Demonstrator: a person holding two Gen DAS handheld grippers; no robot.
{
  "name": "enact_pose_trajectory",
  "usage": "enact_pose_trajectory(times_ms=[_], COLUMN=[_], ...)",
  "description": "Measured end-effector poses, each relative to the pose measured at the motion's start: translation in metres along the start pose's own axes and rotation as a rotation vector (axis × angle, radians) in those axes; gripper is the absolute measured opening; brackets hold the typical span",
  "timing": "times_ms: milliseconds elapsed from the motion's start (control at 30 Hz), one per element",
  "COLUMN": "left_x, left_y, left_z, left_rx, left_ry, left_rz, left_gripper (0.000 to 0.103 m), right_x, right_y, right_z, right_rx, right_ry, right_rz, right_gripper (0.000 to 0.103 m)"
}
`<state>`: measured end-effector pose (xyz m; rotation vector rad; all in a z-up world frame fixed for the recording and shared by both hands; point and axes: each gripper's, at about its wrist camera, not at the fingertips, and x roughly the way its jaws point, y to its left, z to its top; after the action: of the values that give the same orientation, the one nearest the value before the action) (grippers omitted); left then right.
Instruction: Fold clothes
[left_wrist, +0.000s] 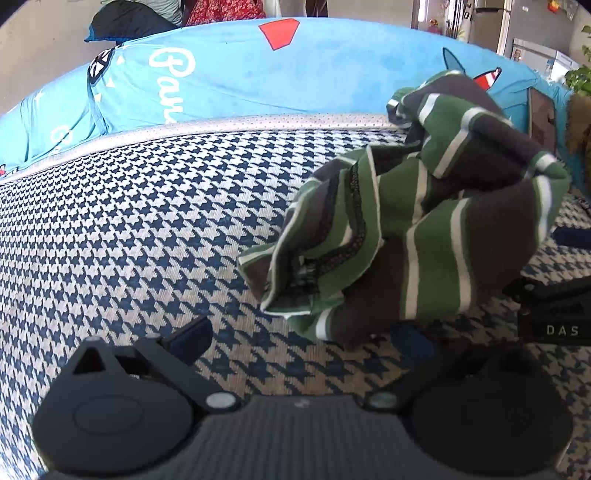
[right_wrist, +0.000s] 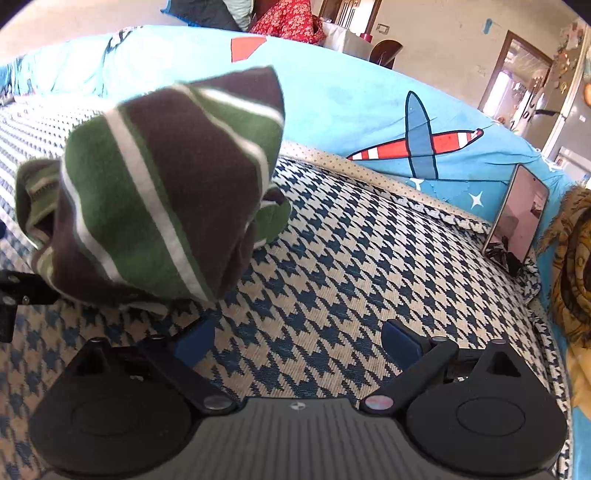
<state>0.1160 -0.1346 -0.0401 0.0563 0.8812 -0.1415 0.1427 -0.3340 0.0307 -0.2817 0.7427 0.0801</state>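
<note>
The striped garment is lying bunched on the houndstooth bed cover. Both the left tongs and right tongs are being held open, empty. Several layers risk being pinched together, so the heap may be dragged rather than unfolded.

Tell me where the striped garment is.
The striped garment lies crumpled on the houndstooth cover, right of centre in the left view, before the blue bedding.

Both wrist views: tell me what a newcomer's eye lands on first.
A crumpled green, brown and white striped garment sits in a heap on the houndstooth cover, nearer the right side of the left view. Behind it runs a bright blue sheet with a red and blue plane print. A phone leans upright at the right edge of the right view.
</note>
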Motion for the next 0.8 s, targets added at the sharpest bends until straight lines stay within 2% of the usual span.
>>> enact_pose_trajectory(times_ms=[100,233,300,367,467,500,600,733,800], left_x=[-0.004,-0.003,0.003,0.013,0.025,0.018,0.023,0.031,0.036], left_y=[0.004,0.011,0.017,0.020,0.023,0.022,0.019,0.021,0.021], left_z=[0.009,0.027,0.037,0.044,0.046,0.047,0.049,0.046,0.045], left_rx=[-0.024,-0.079,-0.111,-0.139,-0.160,-0.161,-0.158,-0.142,-0.142], left_ry=[-0.045,-0.098,-0.107,-0.096,-0.057,-0.049,-0.033,-0.014,-0.003], left_rz=[-0.034,-0.043,-0.050,-0.048,-0.037,-0.032,0.004,0.056,0.059], left_gripper=[0.103,0.103,0.103,0.103,0.103,0.103,0.103,0.103,0.103], right_x=[-0.017,-0.046,-0.053,-0.058,-0.049,-0.046,-0.025,0.007,0.021], right_y=[-0.009,-0.002,-0.003,-0.005,-0.005,-0.005,0.005,0.015,0.018], right_z=[0.001,0.001,0.005,0.010,0.019,0.022,0.028,0.029,0.027], right_rx=[0.038,-0.006,0.022,0.069,0.150,0.174,0.184,0.197,0.199], right_ry=[-0.034,-0.131,-0.179,-0.218,-0.227,-0.228,-0.182,-0.072,-0.031], right_rz=[0.139,0.208,0.255,0.300,0.330,0.338,0.288,0.279,0.271], right_gripper=[0.097,0.097,0.097,0.097,0.097,0.097,0.097,0.097,0.097])
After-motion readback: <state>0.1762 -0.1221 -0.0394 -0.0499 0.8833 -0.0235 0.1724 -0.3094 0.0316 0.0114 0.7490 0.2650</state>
